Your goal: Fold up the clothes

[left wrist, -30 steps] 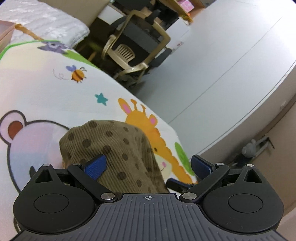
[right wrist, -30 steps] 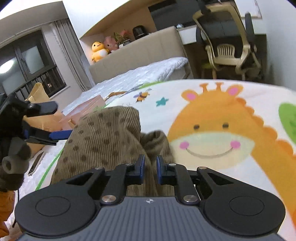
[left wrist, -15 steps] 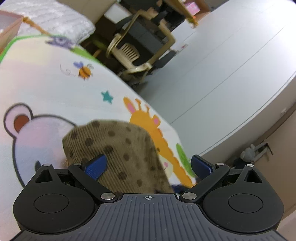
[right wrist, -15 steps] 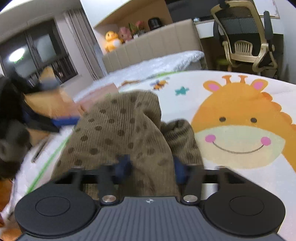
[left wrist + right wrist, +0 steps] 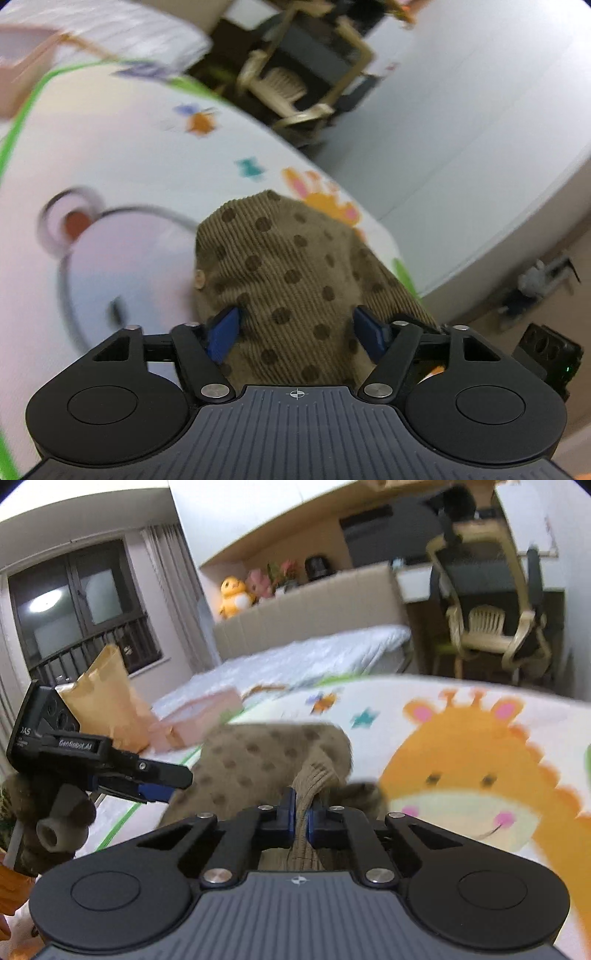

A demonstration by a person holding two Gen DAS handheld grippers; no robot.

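On the animal-print mat (image 5: 461, 716), the right gripper (image 5: 301, 818) pinches the spotted garment's (image 5: 288, 280) ribbed cuff; left gripper (image 5: 295, 332) gapes, needing a grip before folding

Each hand-held gripper you carry — left (image 5: 297, 328), right (image 5: 300, 810) — has a ribbed grey-black body with a small crosshair mark, two round black discs, silver pivot screws and blue finger pads (image 5: 221, 334), and the left one's side reads "Genrobot.AI" in white.
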